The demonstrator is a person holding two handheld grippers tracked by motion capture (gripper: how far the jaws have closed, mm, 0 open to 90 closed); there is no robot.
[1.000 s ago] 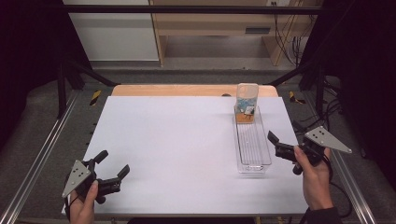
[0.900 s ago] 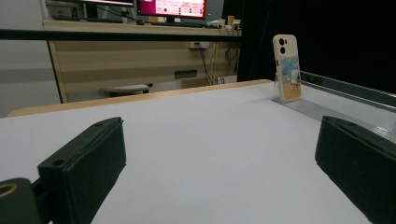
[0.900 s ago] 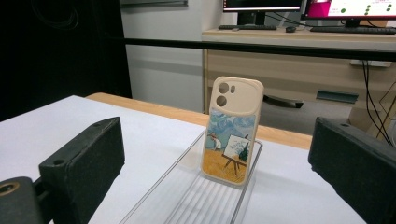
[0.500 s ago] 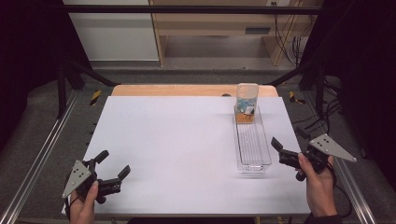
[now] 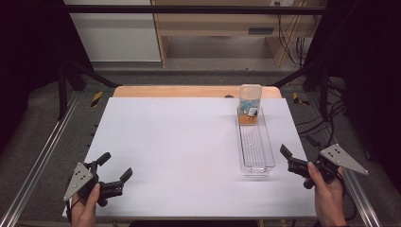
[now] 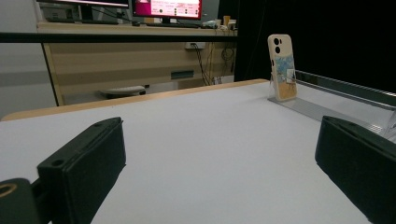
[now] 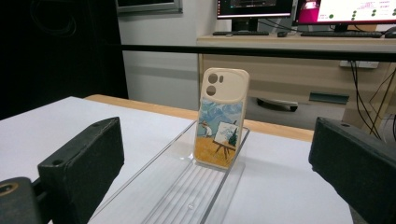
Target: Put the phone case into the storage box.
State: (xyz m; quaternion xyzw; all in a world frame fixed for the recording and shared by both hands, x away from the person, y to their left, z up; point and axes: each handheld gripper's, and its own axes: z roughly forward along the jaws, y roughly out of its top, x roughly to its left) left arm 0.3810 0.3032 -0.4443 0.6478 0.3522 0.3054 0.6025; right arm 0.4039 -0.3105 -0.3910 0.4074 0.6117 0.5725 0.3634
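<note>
Phone case point(image 5: 249, 105): stands upright at the far end of the clear tray, near the table's far right corner; its back shows a painted scene of a figure at an easel under a blue sky, with a cream camera panel at the top. In the right gripper view the phone case point(image 7: 220, 117) faces the camera, leaning slightly back against the tray's end.
Clear tray point(image 5: 256, 142): long, narrow and transparent with a ribbed floor, it lies along the table's right edge, running from the far side toward the near side; apart from the case it holds nothing.
Right gripper point(image 5: 297, 152): held in the person's right hand just off the table's right edge, beside the tray's near end; jaws spread wide, gripping nothing, not touching the tray. Its own view looks along the tray toward the case.
Left gripper point(image 5: 115, 166): held in the person's left hand at the table's near left corner, well apart from the tray; jaws wide apart and empty, hovering low over the white surface.
Table point(image 5: 179, 142): white top with a wooden strip showing along its far edge.
Background: desks with monitors point(image 7: 345, 10) stand beyond the table's far edge.
</note>
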